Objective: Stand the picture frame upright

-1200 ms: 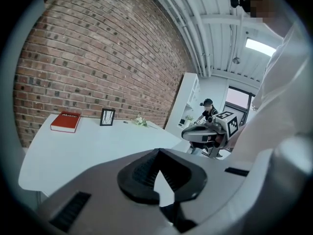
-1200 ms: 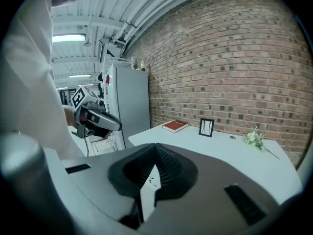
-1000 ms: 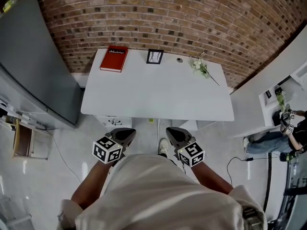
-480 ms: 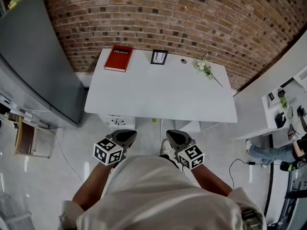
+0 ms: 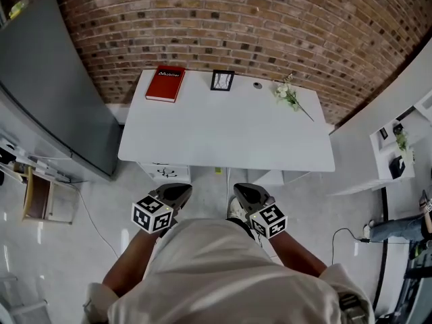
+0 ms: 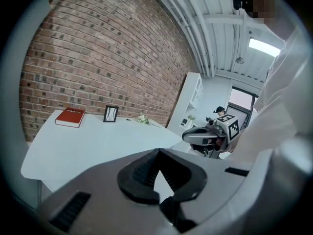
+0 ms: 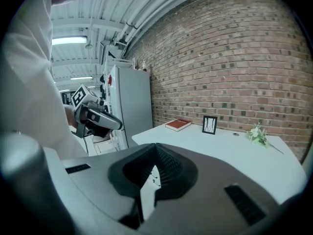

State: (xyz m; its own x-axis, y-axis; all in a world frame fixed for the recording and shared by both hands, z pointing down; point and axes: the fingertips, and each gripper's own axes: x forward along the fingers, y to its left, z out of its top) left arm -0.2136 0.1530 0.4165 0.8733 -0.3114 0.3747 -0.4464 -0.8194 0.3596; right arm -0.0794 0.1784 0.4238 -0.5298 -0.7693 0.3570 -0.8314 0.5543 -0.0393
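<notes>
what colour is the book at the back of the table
Red, with white lettering on the cover. The book shows best in the head view.

Overhead, 2 low — shared table

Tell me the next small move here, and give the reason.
Probably just step closer to the table before any reach. The picture frame already looks upright at the far edge by the brick wall, and the left hand-held gripper and right hand-held gripper are both shut, empty, short of the near edge.
</notes>
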